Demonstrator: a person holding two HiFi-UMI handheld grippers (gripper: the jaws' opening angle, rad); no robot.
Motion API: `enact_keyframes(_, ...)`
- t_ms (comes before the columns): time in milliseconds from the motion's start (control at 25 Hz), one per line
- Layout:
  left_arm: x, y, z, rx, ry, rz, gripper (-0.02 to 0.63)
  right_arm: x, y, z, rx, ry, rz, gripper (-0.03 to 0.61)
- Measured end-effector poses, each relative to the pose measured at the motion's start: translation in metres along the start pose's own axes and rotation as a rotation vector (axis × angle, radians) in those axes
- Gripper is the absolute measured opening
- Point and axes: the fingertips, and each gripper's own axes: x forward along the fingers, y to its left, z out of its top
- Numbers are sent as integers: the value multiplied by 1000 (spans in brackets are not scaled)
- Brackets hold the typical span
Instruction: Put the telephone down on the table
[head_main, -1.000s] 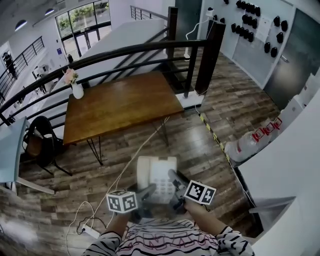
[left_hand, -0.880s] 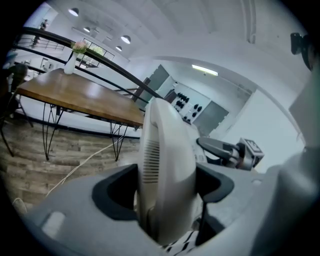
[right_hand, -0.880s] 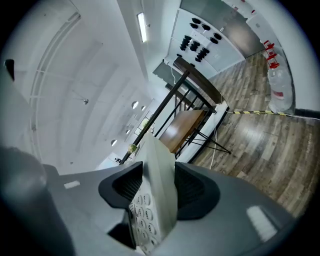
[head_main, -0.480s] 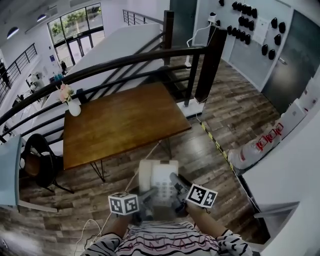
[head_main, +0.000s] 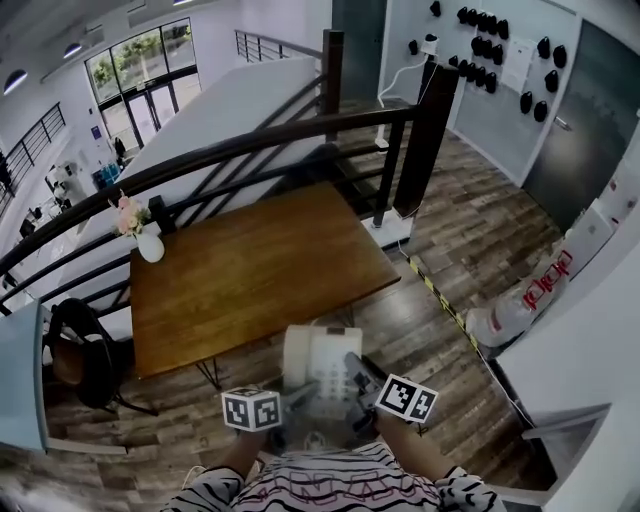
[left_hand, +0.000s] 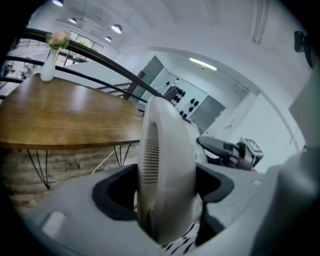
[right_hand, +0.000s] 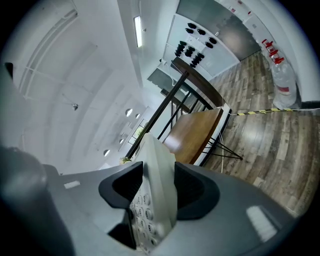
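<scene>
I carry a white telephone (head_main: 318, 362) in the air, held from both sides, just short of the near edge of the brown wooden table (head_main: 250, 268). My left gripper (head_main: 298, 397) is shut on its handset side; in the left gripper view the rounded handset (left_hand: 167, 172) fills the space between the jaws of the left gripper (left_hand: 165, 194). My right gripper (head_main: 353, 378) is shut on the keypad side; in the right gripper view the telephone's edge and keys (right_hand: 156, 186) sit clamped in the right gripper (right_hand: 157, 194). The table (right_hand: 197, 131) lies ahead.
A white vase with pink flowers (head_main: 148, 243) stands at the table's far left corner. A black railing (head_main: 300, 135) runs behind the table. A dark chair (head_main: 75, 350) is to the left. Water bottles (head_main: 515, 305) lie on the floor to the right.
The table has come closer in the head view; both grippers moved forward together with the telephone still clamped between them.
</scene>
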Motion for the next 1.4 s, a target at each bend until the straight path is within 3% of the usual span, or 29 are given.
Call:
enact_keyframes(400,53,35,54,-21,15,-4,337,65,-21,49,14,13,-13,193)
enact_keyframes(1040,221,35,175,-103,-80,65,336,167,-87,229,-52,135,55,189)
enact_keyframes(1400,281,48,205,-160,-120,130,336,214,-119,279,-74,225,99,189)
